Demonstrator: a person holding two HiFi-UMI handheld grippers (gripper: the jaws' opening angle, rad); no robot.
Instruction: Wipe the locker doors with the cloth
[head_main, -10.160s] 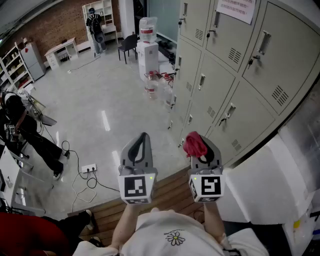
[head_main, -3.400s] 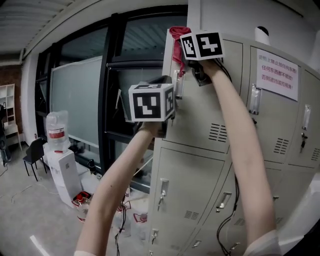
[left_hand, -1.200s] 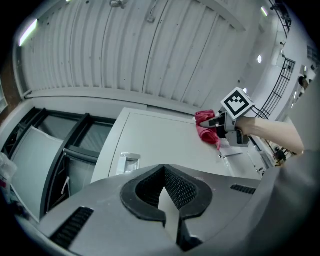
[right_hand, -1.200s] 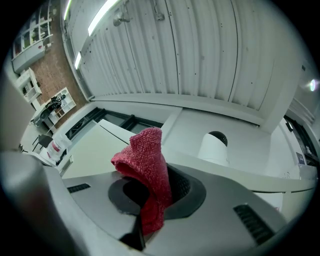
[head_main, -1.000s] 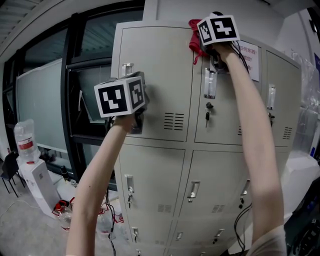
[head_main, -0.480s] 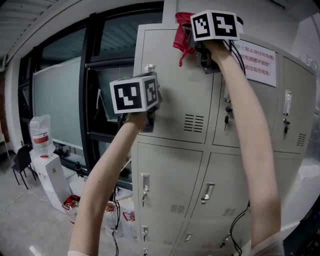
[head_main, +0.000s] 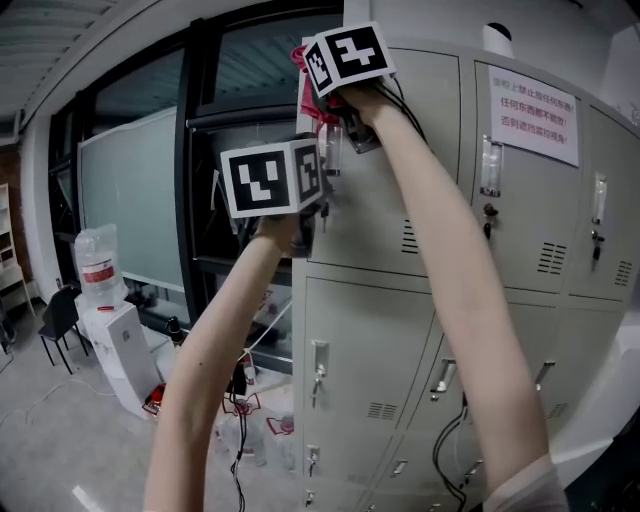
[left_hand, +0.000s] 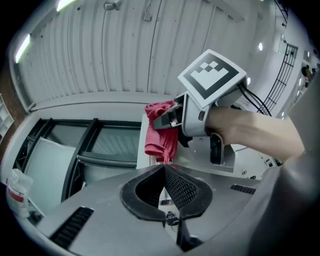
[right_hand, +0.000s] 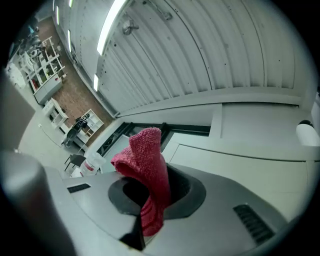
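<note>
Reaching upward, the left gripper (left_hand: 166, 172) sits nearer and lower, its jaws pressed together on nothing. Just above it, the right gripper (right_hand: 150, 200) is clamped on the red cloth (right_hand: 146, 165), which hangs at the upper left corner of the top locker door (head_main: 375, 225) beyond.

A red cloth (right_hand: 142, 150) stands between the black pads of the grey right gripper (right_hand: 155, 172), the left gripper (left_hand: 165, 169) is the same grey with black mesh-patterned pads, their cubes (head_main: 272, 178) bear black-and-white squares, and beyond the jaws the lockers (head_main: 400, 330) are pale grey-beige.
</note>
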